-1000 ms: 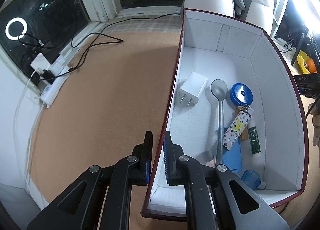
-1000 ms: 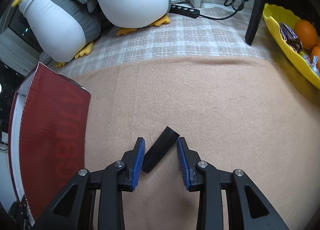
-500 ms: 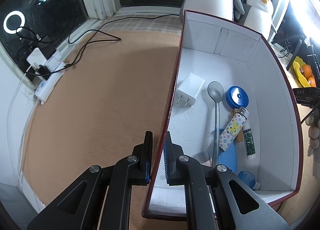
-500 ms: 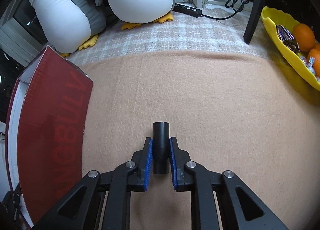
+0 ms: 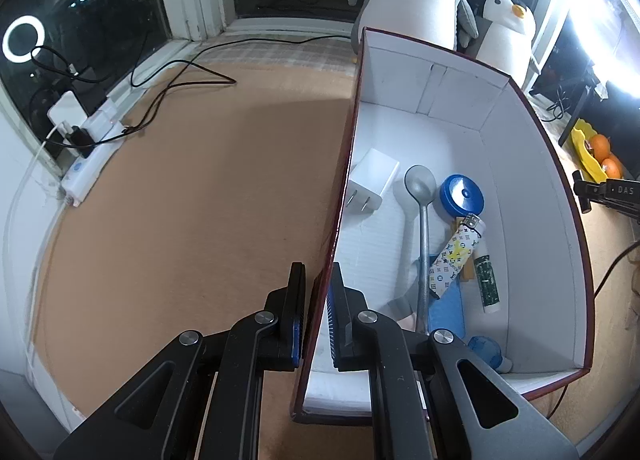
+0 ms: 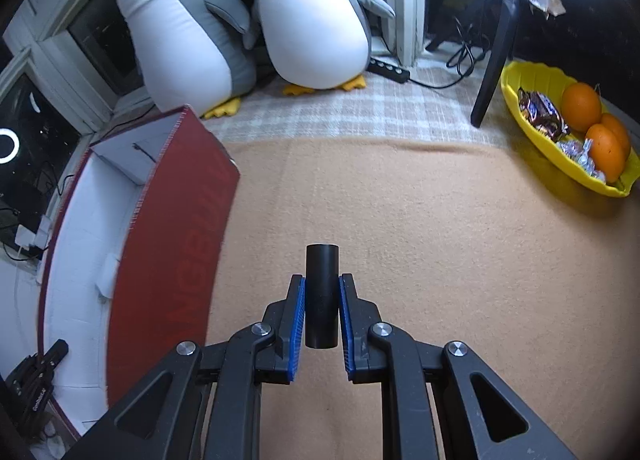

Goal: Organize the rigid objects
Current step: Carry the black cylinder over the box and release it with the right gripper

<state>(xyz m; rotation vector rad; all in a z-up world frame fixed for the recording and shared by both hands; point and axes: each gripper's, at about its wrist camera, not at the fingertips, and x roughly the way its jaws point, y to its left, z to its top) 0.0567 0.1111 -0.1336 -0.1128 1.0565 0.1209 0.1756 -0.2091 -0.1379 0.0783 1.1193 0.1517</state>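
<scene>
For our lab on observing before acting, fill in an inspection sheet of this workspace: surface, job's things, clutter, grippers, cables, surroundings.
Surface: tan blanket, with plaid cloth beyond it.
Job's things: red box holding white charger, spoon, blue lid, patterned lighter; black cylinder outside it.
Clutter: yellow tray with oranges and sweets.
Grippers: left gripper shut on the box's wall; right gripper shut on the black cylinder.
Cables: black cable runs across the blanket to a white power strip.
Surroundings: two plush penguins, dark windows.
</scene>
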